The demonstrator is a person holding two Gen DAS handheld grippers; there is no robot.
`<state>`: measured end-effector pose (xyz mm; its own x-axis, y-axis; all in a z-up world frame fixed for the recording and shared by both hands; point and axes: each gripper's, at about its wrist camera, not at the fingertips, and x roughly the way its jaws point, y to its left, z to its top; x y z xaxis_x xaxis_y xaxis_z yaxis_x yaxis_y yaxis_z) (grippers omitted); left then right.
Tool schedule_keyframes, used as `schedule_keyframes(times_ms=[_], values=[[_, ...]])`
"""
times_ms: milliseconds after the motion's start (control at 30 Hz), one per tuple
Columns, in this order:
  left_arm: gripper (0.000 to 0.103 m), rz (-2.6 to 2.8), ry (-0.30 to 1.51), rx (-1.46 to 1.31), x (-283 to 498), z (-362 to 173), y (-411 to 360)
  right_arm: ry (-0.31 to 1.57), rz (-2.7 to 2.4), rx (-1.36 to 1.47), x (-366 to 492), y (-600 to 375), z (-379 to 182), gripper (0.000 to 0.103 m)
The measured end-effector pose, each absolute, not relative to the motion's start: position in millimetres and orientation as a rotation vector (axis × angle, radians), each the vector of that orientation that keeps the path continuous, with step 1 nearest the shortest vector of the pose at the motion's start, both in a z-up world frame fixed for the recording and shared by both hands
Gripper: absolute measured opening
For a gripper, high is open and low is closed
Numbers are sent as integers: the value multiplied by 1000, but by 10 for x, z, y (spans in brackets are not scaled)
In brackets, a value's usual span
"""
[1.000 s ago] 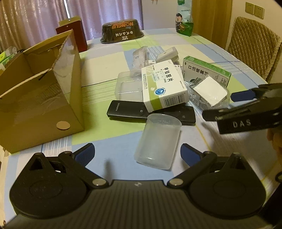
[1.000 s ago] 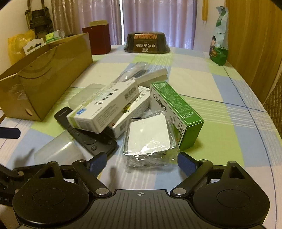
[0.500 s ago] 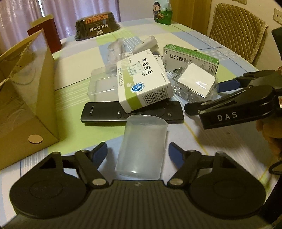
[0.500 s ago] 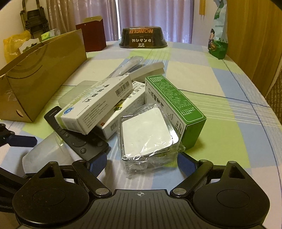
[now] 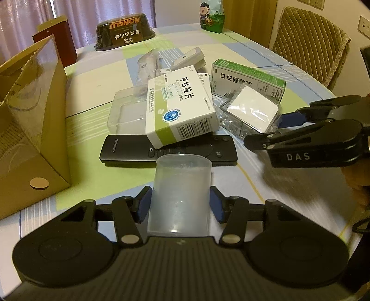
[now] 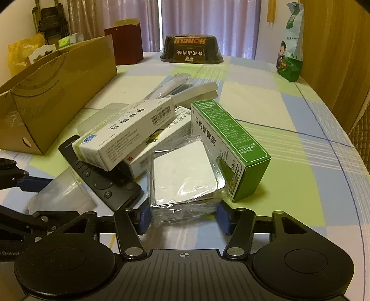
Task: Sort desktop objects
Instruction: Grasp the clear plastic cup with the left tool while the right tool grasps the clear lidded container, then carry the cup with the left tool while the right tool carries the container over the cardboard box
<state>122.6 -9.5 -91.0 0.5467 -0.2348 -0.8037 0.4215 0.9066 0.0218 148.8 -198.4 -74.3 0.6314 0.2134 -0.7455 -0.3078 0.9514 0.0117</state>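
A translucent plastic cup (image 5: 182, 185) lies on its side on the checked tablecloth, and my left gripper (image 5: 180, 205) is shut on it, blue pads pressed against both walls. Just beyond it lies a black remote (image 5: 124, 150) under a white-and-green medicine box (image 5: 180, 108). In the right wrist view, a white square box in clear wrap (image 6: 185, 171) sits between the pads of my right gripper (image 6: 183, 217), which is shut on its near end. A green box (image 6: 231, 143) leans beside it. The cup (image 6: 60, 192) also shows at the left there.
An open cardboard box (image 5: 30, 120) stands at the left. A clear plastic tray (image 5: 129, 111) and wrapped items lie behind the pile. A dark lidded container (image 5: 124, 30), a red box (image 5: 57, 39) and a snack bag (image 5: 211, 16) stand at the back. A chair (image 5: 309, 46) is at the right.
Both grippers moved forward and went from open to shut: the left one onto the plastic cup, the right one onto the wrapped white box.
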Motion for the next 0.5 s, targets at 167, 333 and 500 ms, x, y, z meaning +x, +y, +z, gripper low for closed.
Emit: schedule_keyframes(times_ms=[167,333,500], values=[[48,-384,913,200,1166,-905,-84,849,305,-121,1384,-1974,-718,53],[48,-372,911,181,1085,-883,-68,854,298,-114,1287,-1987,-668,53],[48,-363,893,172,1016,-776,-30,847,279,-100,1211,-2026,-585,53]])
